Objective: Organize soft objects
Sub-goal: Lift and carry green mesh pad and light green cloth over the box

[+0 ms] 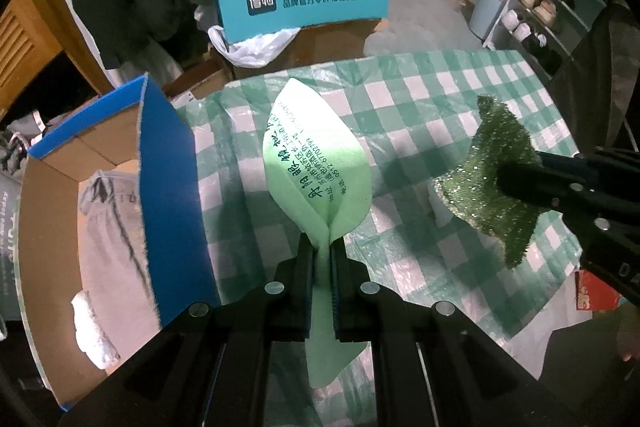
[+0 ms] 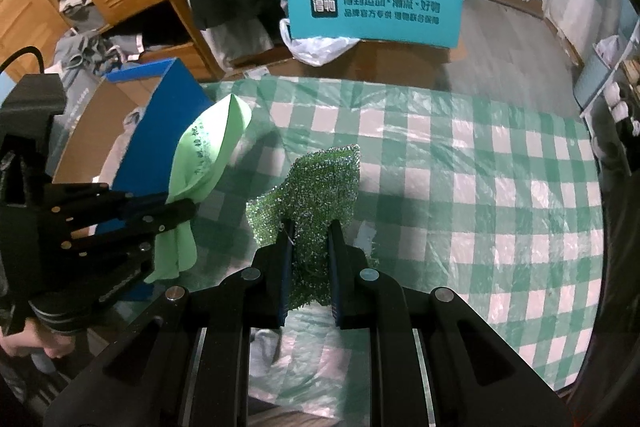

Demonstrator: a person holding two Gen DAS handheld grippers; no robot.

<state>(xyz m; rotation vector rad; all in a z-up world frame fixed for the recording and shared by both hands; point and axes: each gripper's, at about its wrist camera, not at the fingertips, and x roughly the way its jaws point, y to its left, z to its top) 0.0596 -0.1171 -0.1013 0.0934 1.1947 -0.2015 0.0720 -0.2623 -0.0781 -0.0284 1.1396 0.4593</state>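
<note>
My left gripper point(image 1: 322, 247) is shut on a light green cloth point(image 1: 316, 155) with dark printed text. The cloth stands up from the jaws and hangs below them, lifted off the table. My right gripper point(image 2: 310, 231) is shut on a glittery dark green scouring pad point(image 2: 316, 187), also held above the table. In the left wrist view the right gripper point(image 1: 504, 183) comes in from the right with the scouring pad point(image 1: 500, 143) pinched in it. In the right wrist view the left gripper point(image 2: 188, 209) holds the green cloth point(image 2: 204, 155) next to the blue box.
A green-and-white checked tablecloth point(image 1: 432, 99) under clear plastic covers the table. An open cardboard box with blue walls point(image 1: 168, 187) stands at the left, with grey and white soft items inside. A teal chair back point(image 1: 304, 1) stands behind the table; a shoe rack point(image 1: 548, 7) is far right.
</note>
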